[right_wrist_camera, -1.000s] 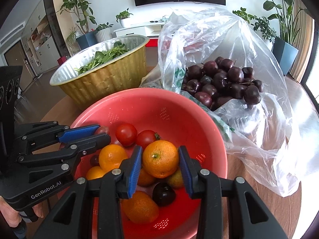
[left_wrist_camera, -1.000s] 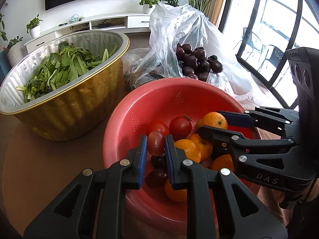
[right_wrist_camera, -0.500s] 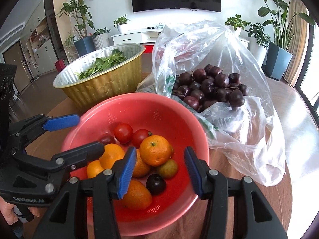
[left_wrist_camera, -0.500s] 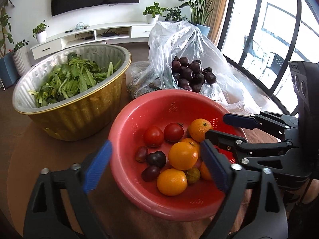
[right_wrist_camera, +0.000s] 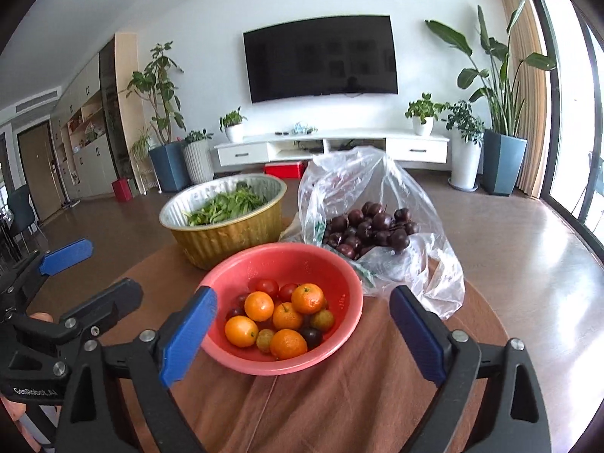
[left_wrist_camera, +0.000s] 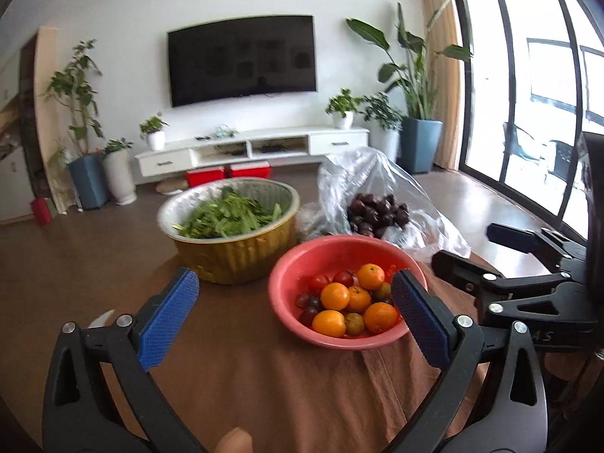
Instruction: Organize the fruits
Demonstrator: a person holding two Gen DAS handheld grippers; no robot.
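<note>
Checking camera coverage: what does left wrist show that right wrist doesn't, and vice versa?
Only left wrist: the sliding glass doors at its right edge, and a fingertip at the bottom.
Only right wrist: the wall cabinets and dark door at far left.
Both: red colander of oranges and tomatoes, gold basin of greens, plastic bag of dark cherries, TV, and both the left gripper and right gripper, jaws open and empty.
</note>
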